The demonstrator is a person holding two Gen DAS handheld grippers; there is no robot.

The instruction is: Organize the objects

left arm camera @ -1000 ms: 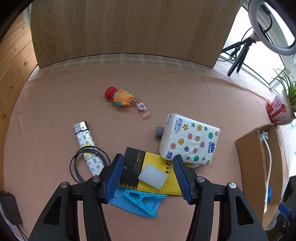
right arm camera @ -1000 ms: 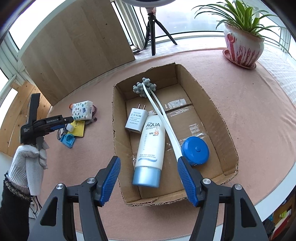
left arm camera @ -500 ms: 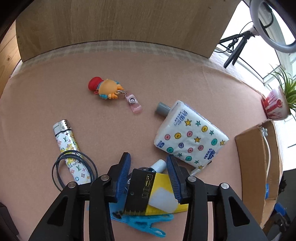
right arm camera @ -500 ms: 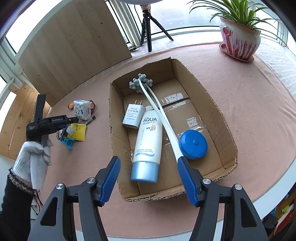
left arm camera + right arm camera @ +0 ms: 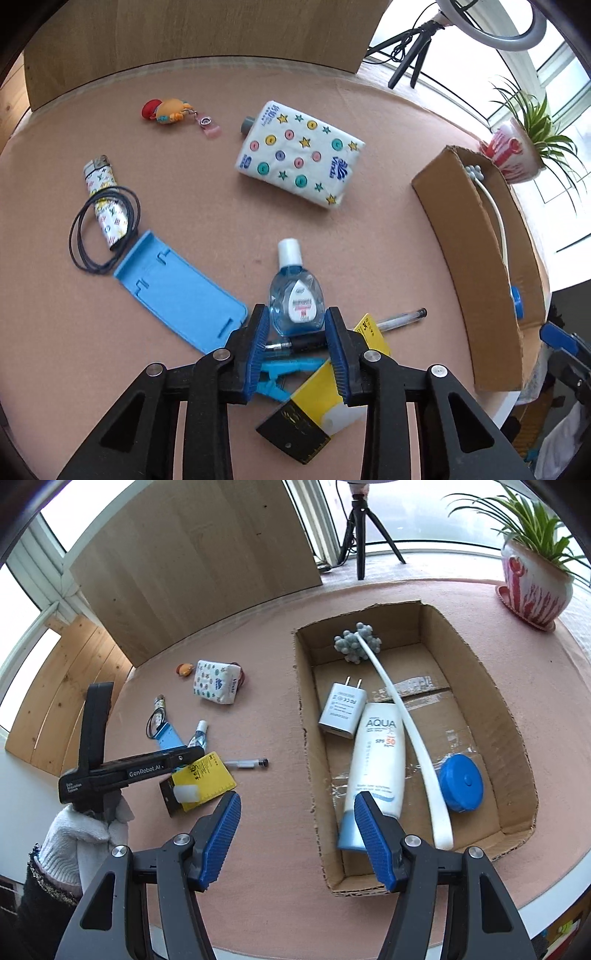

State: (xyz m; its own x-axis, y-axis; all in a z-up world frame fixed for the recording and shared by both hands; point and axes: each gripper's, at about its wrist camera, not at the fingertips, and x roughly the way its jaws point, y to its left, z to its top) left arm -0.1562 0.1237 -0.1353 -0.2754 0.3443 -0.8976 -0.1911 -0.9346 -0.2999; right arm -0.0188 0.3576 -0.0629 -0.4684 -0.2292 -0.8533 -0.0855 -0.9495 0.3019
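The left hand-held gripper (image 5: pixel 295 332) grips a yellow card (image 5: pixel 205 777) above the surface (image 5: pixel 221 214), an eye-drop bottle (image 5: pixel 296 295) just beyond its tips. The right hand-held gripper (image 5: pixel 297 834) hangs wide and empty, a cardboard box (image 5: pixel 476 657) ahead to its right.

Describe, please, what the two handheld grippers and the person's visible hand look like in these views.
Both the left gripper and right gripper have matte black frames with silver rivets and ribbed blue finger pads. The left one's side reads "GenRobot.AI" in white. The hand wears a white knit glove over a dark sleeve with a sparkly cuff.
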